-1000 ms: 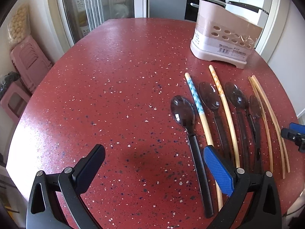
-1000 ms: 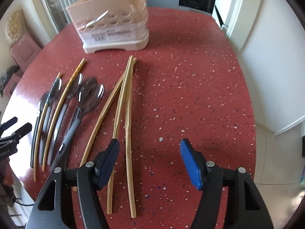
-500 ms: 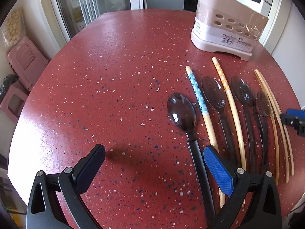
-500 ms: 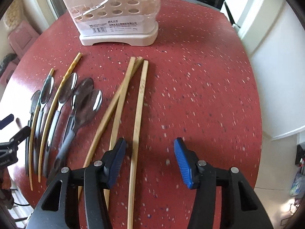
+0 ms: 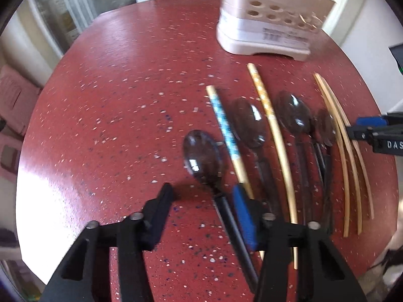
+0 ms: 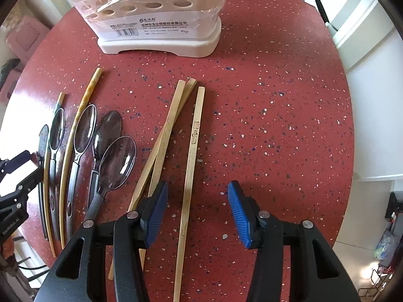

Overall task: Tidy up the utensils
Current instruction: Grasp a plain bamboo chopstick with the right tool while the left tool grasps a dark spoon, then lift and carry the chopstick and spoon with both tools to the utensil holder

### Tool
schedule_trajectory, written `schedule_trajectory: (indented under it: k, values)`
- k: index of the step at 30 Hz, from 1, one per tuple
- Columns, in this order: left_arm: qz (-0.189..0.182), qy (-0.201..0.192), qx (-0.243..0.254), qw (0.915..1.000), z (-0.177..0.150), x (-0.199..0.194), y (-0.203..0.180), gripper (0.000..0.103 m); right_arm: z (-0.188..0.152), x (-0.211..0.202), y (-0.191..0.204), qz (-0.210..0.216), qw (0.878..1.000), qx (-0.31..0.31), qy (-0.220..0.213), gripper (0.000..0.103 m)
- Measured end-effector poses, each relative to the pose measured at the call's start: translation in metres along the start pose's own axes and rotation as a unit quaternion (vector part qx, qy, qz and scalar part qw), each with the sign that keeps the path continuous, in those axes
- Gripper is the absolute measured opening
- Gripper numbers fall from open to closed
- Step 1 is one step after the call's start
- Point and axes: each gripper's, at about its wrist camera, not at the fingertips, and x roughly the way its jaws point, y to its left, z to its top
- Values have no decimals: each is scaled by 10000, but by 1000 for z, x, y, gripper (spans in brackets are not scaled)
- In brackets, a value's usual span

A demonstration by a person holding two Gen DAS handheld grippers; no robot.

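Utensils are lying in a row on the red speckled table (image 6: 277,100), in front of the beige perforated utensil holder (image 6: 161,12) that is standing at the far edge. The left gripper (image 5: 201,201) is being held low over the leftmost dark spoon (image 5: 202,156); its jaws have just been closing, and the spoon's black handle is lying between them, close against the blue pad, though no squeeze on it can be made out through the blur. Beside that spoon, a blue-patterned chopstick (image 5: 225,125), further dark spoons and an orange-patterned chopstick (image 5: 267,105) are lying side by side. The right gripper (image 6: 197,210) is being held above the plain bamboo chopsticks; its jaws have likewise just been closing, and the rightmost bamboo chopstick (image 6: 194,151) is lying between them with neither pad touching it. Two crossed bamboo chopsticks (image 6: 166,130) are lying just beside it.
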Motion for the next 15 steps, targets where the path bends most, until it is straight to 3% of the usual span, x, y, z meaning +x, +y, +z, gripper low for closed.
schedule_trajectory:
  k: [1,3,9,15]
  values:
    - [-25,20,57,10000,4,0,-1,56,4,0,2,13,10000,16,-3,31]
    - [-51,34,96,9999,8,-1,-2,44,7,1,0,77,9999,86,-3,7]
    - [-149,-283,-82,9995,4,-6,4,41,7,0,-21,574,9972,413,-244,6]
    - [-201,-1022,-224,9943,-11,-35,4,41,-3,-13,-32,828,9926,391,-798,6]
